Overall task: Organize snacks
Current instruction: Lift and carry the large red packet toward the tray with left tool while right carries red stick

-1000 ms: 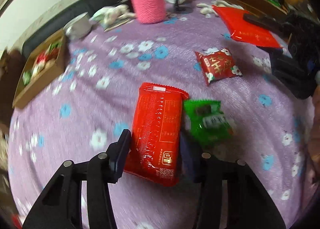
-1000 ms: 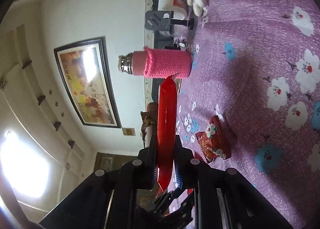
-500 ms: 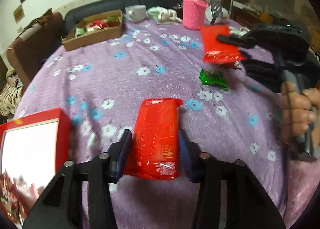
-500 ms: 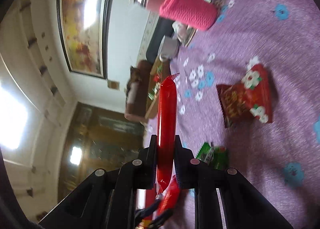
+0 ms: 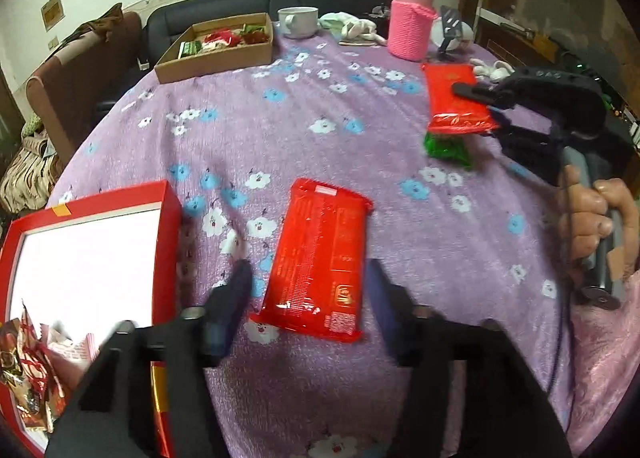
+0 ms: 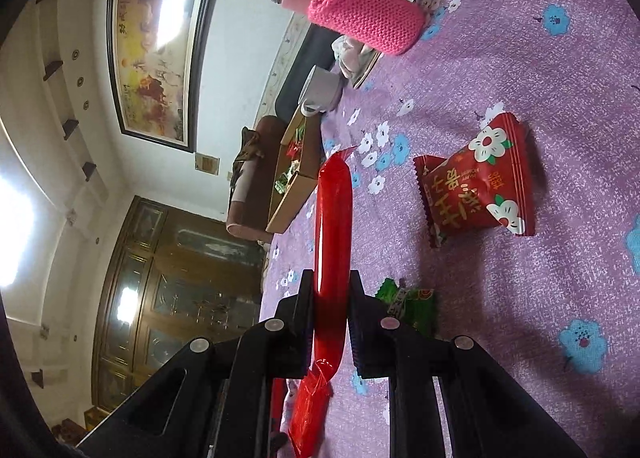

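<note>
The left gripper (image 5: 308,286), jaws just opened, straddles a flat red foil snack packet (image 5: 320,258) pointing away; the right gripper (image 6: 330,298) clenches a second red packet (image 6: 332,234).

Counted on purple floral cloth (image 5: 320,146): 2 flat red packets (1 lying loose (image 5: 320,262), 1 clamped edge-on (image 6: 332,242)), 1 red flower-print pouch (image 6: 478,188), 1 green packet (image 5: 447,147), 2 boxes (cardboard (image 5: 216,46), red (image 5: 168,218)), 1 mug (image 5: 298,21), 1 pink-sleeved flask (image 5: 412,20).
</note>
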`<state>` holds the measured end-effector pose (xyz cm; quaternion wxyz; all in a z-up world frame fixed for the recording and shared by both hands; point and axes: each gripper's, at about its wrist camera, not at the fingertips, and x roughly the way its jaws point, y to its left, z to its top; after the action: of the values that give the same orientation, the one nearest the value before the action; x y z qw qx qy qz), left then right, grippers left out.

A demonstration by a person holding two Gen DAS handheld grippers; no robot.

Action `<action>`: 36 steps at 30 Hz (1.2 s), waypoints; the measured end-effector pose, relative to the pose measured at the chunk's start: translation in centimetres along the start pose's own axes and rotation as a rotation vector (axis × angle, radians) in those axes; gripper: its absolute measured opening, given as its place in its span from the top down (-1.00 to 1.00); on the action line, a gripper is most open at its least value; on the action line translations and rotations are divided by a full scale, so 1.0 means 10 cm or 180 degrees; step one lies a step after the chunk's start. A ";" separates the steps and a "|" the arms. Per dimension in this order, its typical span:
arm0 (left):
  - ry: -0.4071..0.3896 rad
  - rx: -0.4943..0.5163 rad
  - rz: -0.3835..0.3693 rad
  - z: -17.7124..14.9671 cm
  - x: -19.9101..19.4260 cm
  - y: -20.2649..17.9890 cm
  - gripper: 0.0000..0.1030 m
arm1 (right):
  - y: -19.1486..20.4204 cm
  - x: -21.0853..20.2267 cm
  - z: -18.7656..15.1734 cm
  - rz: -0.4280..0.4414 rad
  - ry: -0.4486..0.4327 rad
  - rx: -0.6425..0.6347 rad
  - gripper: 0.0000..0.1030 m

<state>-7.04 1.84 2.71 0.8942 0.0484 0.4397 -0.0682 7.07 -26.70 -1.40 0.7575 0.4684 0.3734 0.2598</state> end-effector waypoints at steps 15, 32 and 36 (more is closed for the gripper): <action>0.0126 0.0010 -0.0067 0.07 0.34 -0.11 0.13 | 0.05 -0.03 0.00 0.0069 -0.0016 0.0001 0.69; -0.0393 -0.0005 0.0034 0.02 -0.31 -0.06 0.14 | 0.23 -0.04 -0.08 0.0068 -0.0066 -0.0325 0.70; -0.0538 -0.0024 0.0073 0.01 -0.49 0.00 0.14 | 0.20 -0.09 -0.09 0.0007 -0.0163 -0.0334 0.70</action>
<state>-9.91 2.21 6.65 0.9291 0.0441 0.3623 -0.0602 5.75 -26.05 0.48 0.7900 0.4348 0.3393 0.2677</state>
